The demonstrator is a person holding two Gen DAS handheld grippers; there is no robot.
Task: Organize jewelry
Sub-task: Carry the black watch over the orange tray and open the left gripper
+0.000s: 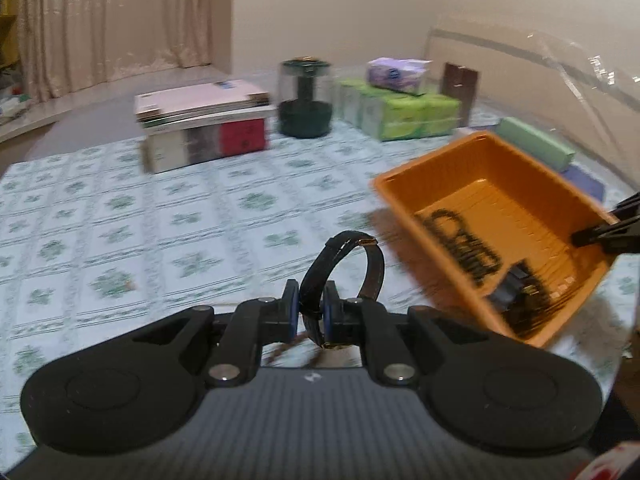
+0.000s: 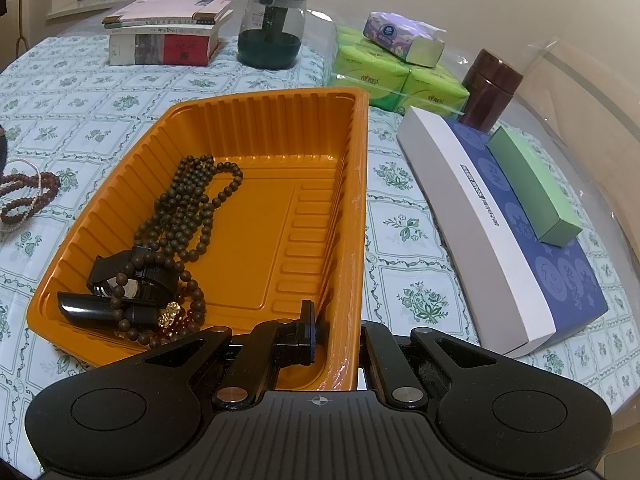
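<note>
My left gripper (image 1: 311, 310) is shut on a black-strap watch (image 1: 352, 264) and holds it above the tablecloth, left of the orange tray (image 1: 472, 152). My right gripper (image 2: 338, 332) is shut on the near wall of the orange tray (image 2: 356, 208), one finger inside and one outside; it also shows at the tray's right edge in the left wrist view (image 1: 600, 234). In the tray lie dark bead strings (image 2: 188, 208), a black watch (image 2: 132, 280) and a small gold charm (image 2: 170, 316).
Reddish-brown and white bead strings (image 2: 24, 196) lie on the cloth left of the tray. At the back stand stacked books (image 2: 168, 36), a dark green jar (image 2: 270, 28), green tissue packs (image 2: 384, 76), a brown cylinder (image 2: 490, 88) and a blue-white box (image 2: 500, 240) with a green box (image 2: 532, 184).
</note>
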